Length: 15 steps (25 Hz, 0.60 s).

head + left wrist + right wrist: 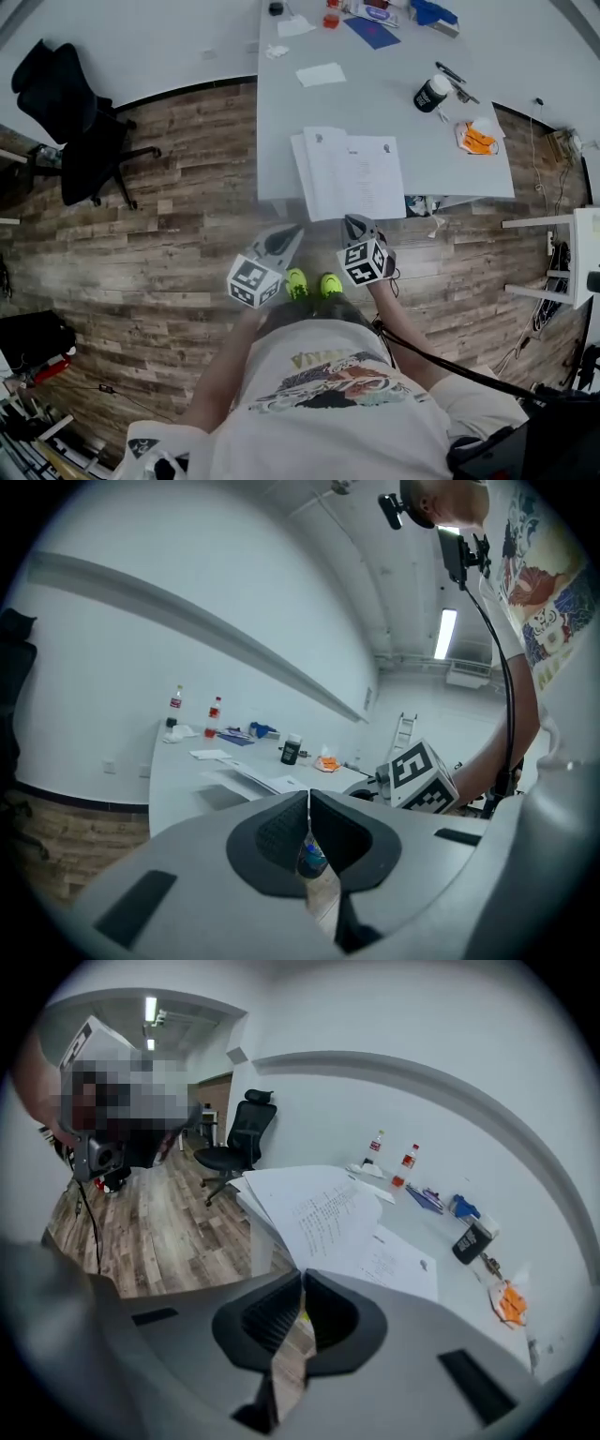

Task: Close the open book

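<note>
I count one open book (352, 178), one table (281, 112), one black office chair (84, 141) and one black canister (431, 94). There are two bottles (377, 1141) (410, 1157) and two yellow-green shoes (296, 281) (330, 283). I hold two claws, a left claw (295, 231) and a right claw (352, 221)

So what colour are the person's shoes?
Neon yellow-green; the shoes show best in the head view.

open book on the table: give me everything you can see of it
The book lies open, face up, at the near edge of the white table, and its near side seems to jut slightly past that edge. It is thin, with white paper pages carrying lines of dark print. The left leaves look fanned and a little lifted; the right page lies flat. Nothing rests on it, and only the table touches it.
</note>
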Tool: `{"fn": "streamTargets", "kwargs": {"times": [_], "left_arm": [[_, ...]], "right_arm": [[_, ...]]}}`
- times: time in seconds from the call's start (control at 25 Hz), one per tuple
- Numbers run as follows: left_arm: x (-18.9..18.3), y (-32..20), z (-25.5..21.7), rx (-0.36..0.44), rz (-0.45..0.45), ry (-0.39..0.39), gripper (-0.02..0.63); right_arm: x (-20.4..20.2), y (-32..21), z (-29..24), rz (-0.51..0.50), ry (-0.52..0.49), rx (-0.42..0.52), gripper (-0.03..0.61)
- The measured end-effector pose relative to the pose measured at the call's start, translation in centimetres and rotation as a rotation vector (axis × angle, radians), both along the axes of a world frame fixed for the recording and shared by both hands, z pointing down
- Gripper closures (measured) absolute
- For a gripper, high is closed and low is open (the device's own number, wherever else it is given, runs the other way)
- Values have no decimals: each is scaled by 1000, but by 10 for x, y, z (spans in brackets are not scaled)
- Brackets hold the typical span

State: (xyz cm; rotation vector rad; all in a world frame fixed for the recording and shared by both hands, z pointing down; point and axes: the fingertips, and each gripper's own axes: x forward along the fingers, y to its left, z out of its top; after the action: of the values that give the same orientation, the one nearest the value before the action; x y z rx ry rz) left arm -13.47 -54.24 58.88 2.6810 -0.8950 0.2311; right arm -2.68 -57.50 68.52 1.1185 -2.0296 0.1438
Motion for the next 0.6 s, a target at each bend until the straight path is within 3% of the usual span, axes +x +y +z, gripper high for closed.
{"fn": "streamTargets", "kwargs": {"times": [0.6], "left_arm": [[-4,2,-40,43,-19,34,600]], "right_arm": [[24,8,-14,161,-112,-49,552]]}}
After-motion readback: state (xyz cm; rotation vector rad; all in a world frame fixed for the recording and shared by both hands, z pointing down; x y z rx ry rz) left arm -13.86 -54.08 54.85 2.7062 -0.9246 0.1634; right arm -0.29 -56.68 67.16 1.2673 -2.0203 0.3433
